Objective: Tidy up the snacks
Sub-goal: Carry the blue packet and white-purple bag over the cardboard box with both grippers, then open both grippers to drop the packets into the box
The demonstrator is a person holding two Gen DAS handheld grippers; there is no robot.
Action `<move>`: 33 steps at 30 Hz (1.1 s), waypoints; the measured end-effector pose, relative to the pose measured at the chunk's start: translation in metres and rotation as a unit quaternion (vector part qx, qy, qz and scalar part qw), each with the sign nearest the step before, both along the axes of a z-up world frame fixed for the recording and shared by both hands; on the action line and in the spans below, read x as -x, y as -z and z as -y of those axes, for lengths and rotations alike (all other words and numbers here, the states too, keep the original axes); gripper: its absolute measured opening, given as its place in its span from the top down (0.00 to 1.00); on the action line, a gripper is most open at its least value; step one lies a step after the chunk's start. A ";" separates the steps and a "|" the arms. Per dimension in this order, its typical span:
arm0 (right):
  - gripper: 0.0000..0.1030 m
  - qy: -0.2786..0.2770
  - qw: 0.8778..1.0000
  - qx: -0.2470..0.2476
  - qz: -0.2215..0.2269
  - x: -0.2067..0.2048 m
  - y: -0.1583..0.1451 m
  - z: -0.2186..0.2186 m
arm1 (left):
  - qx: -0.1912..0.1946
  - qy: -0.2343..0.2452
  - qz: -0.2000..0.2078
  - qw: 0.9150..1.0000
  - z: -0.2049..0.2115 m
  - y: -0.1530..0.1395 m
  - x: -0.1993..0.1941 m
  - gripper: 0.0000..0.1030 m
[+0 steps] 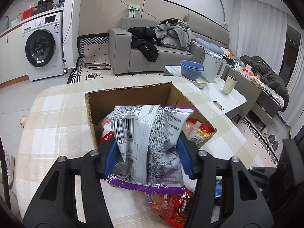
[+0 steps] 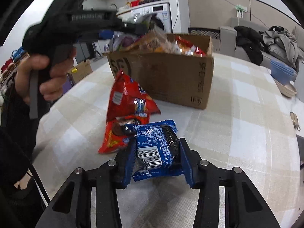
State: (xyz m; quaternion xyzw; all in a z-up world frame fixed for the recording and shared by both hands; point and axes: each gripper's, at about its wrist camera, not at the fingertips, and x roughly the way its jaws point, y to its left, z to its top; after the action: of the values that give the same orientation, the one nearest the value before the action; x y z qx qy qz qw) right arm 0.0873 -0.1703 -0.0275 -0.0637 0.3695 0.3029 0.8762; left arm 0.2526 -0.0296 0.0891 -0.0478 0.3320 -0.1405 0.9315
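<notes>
A purple-edged snack bag is squeezed by the left gripper above the cardboard box, and a blue cookie pack is pinched by the right gripper.

An open brown cardboard box stands mid-table on the checked beige tablecloth, snack packets inside. Two red foil packets lie just before it; a blue biscuit packet lies nearer the front edge.
</notes>
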 end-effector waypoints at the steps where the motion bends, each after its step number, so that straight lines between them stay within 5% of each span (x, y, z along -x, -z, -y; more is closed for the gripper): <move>1: 0.58 0.001 1.000 -0.014 0.007 0.001 -0.007 0.002 | 0.001 -0.001 0.000 1.000 0.000 0.000 0.003 0.48; 8: 0.57 0.012 0.995 -0.062 0.075 0.002 -0.050 0.002 | -0.005 -0.010 -0.011 1.000 -0.009 0.010 0.007 0.48; 20: 0.57 0.050 0.990 -0.081 0.100 -0.012 -0.072 -0.004 | -0.013 0.001 -0.008 1.000 -0.003 0.009 -0.011 0.43; 27: 0.57 0.087 0.985 -0.081 0.123 -0.055 -0.079 -0.031 | -0.010 -0.029 -0.012 0.999 -0.011 0.012 -0.024 0.20; 30: 0.57 0.096 0.984 -0.070 0.131 -0.074 -0.079 -0.046 | -0.016 -0.035 -0.013 0.999 -0.012 0.013 -0.027 0.02; 33: 0.49 0.103 0.984 -0.068 0.131 -0.089 -0.079 -0.052 | -0.028 -0.051 -0.011 0.998 -0.020 0.015 -0.027 0.01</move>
State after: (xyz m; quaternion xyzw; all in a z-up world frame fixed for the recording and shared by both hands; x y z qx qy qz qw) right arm 0.1758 -0.1187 0.0512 -0.0047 0.2344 0.2244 0.9459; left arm 0.2797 -0.0098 0.0739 -0.0400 0.3432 -0.0828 0.9347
